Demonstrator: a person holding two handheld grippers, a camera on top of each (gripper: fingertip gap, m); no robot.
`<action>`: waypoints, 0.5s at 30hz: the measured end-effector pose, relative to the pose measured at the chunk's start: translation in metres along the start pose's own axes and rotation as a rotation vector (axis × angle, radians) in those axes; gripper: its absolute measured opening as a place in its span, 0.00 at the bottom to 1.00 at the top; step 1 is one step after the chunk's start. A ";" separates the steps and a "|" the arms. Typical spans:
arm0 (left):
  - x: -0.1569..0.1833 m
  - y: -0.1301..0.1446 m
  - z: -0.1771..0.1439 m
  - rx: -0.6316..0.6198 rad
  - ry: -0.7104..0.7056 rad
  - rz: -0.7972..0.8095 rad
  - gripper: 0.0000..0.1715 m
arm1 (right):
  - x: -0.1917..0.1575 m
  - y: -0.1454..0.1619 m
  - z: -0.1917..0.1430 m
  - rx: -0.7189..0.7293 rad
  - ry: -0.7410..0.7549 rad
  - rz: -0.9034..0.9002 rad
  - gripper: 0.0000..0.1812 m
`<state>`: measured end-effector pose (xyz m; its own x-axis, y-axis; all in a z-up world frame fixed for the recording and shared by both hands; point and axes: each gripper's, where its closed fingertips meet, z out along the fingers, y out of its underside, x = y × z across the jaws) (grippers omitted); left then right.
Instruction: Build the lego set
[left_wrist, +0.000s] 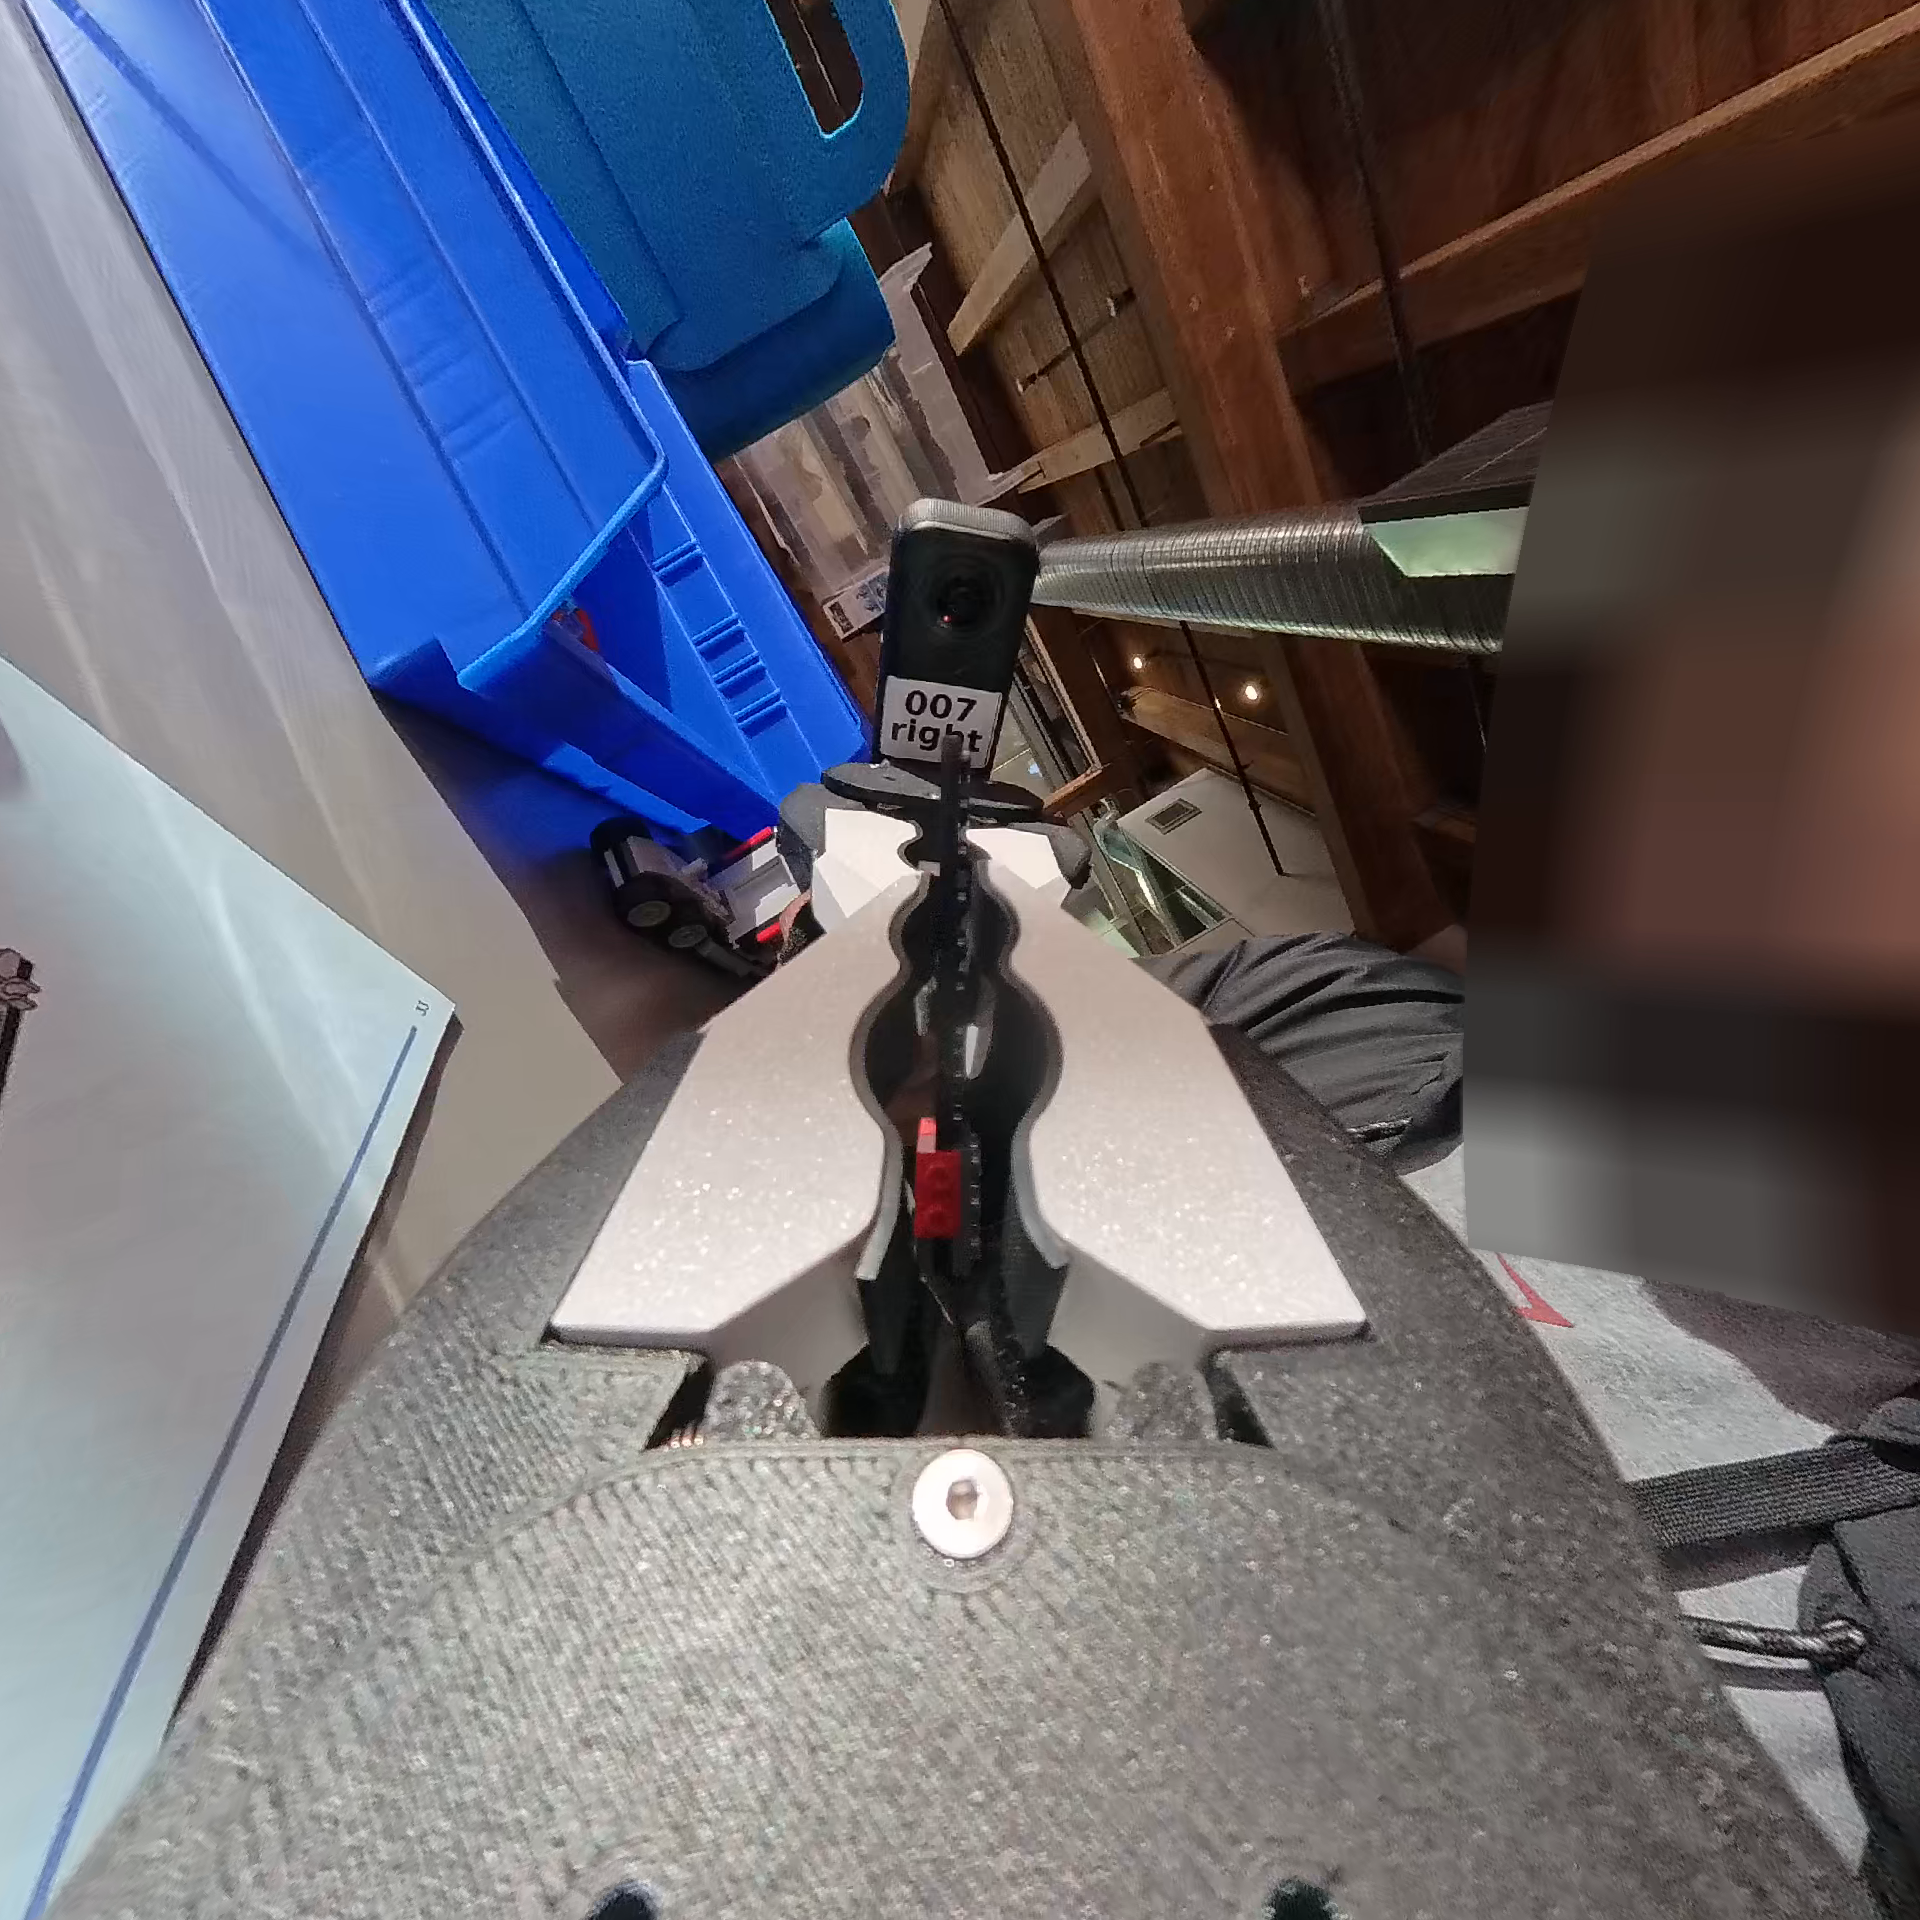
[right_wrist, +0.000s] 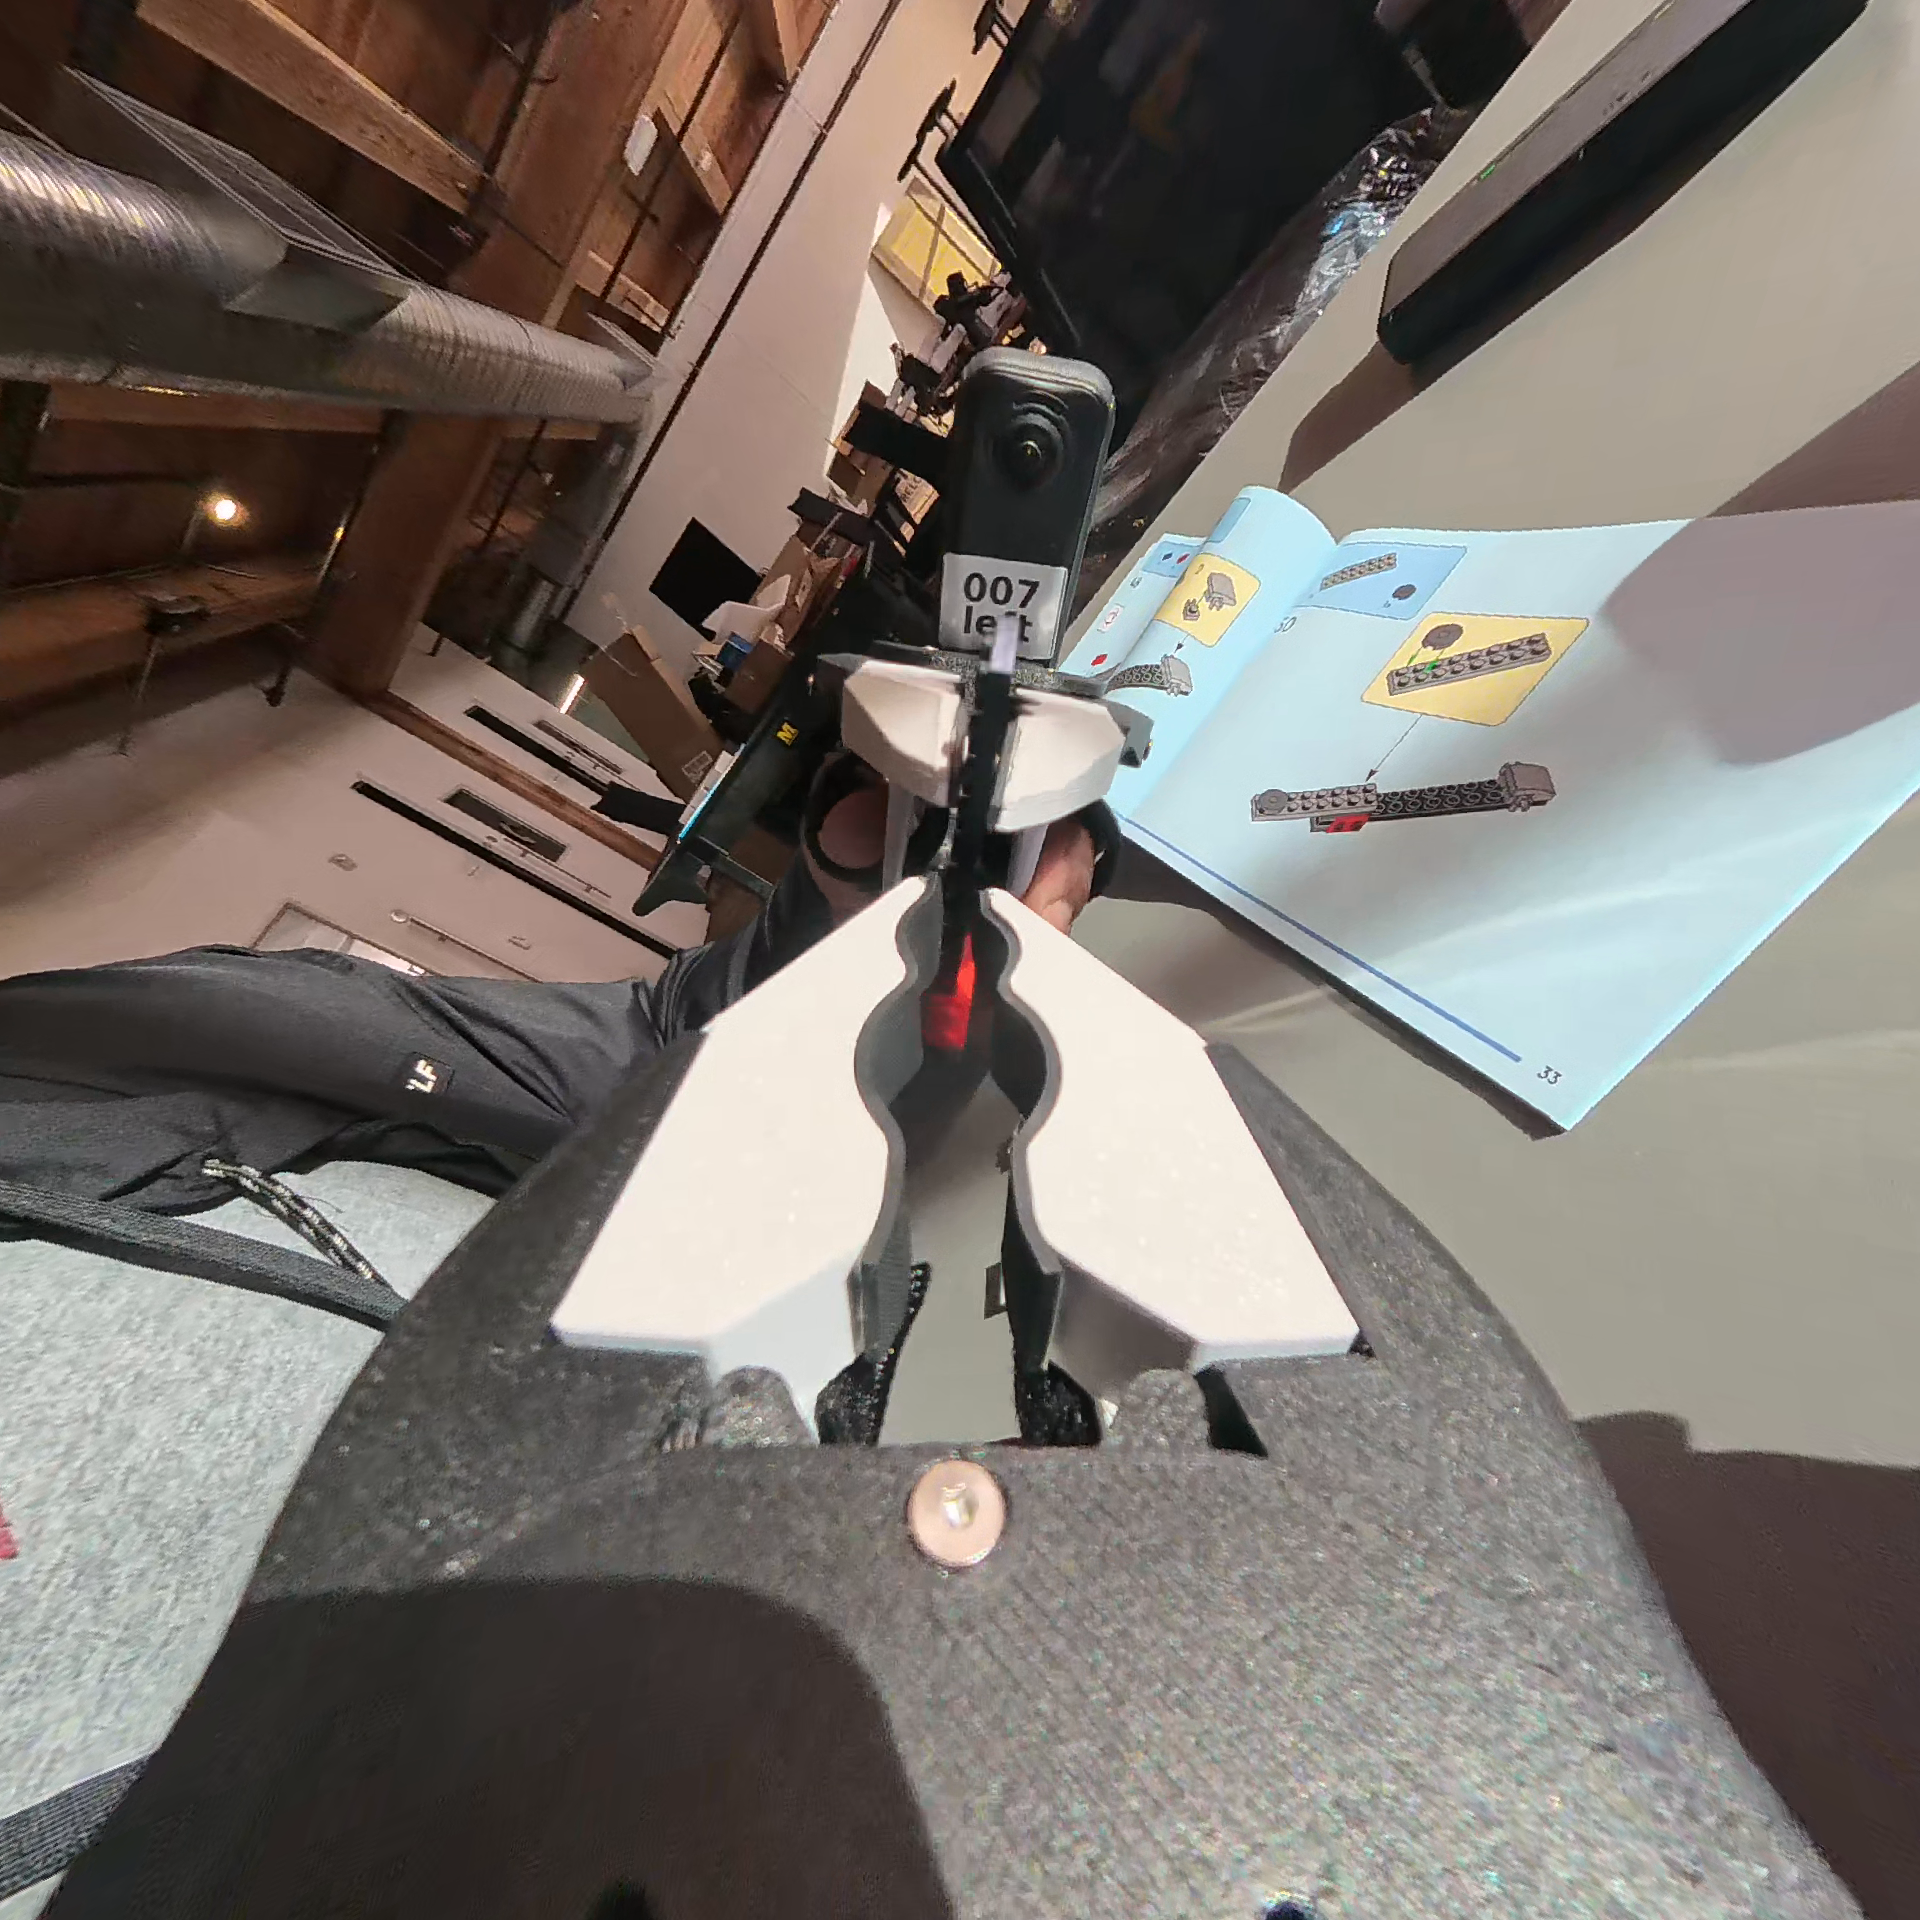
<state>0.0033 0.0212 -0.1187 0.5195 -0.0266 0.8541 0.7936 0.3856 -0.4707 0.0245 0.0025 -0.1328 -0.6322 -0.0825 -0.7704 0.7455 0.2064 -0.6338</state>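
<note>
A long black Lego plate (left_wrist: 954, 997) runs edge-on between my two grippers, which face each other above the table. A small red brick (left_wrist: 935, 1195) is stuck to its side. My left gripper (left_wrist: 940, 883) is shut on the plate, with the red brick in the gap between its white fingers. My right gripper (right_wrist: 958, 896) is shut on the same plate, and the red brick (right_wrist: 951, 1008) shows between its fingers. The right gripper (left_wrist: 940, 826) shows end-on in the left wrist view. The left gripper (right_wrist: 982, 748) shows end-on in the right wrist view.
An open instruction booklet (right_wrist: 1455, 883) lies on the grey table (right_wrist: 1558, 1299); it also shows in the left wrist view (left_wrist: 156, 1195). Blue bins (left_wrist: 416, 395) stand behind a partly built Lego vehicle (left_wrist: 686, 883). A person's dark sleeve (left_wrist: 1330, 1018) is behind the grippers. Only a small space, under 4 cm, lies between the two pairs of fingers.
</note>
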 end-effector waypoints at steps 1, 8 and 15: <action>-0.001 0.001 0.000 -0.003 -0.010 0.007 0.03 | 0.001 0.001 0.000 -0.004 0.003 0.003 0.03; -0.013 -0.012 -0.010 0.058 -0.102 0.043 0.03 | 0.009 0.009 -0.014 -0.098 0.180 -0.138 0.14; -0.019 -0.012 -0.012 0.045 -0.141 0.055 0.03 | 0.007 0.081 -0.054 -0.428 0.341 -0.615 0.11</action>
<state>-0.0121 0.0065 -0.1320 0.5095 0.1247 0.8514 0.7486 0.4235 -0.5101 0.0693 0.0716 -0.1856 -0.9822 -0.0159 -0.1872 0.1434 0.5802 -0.8018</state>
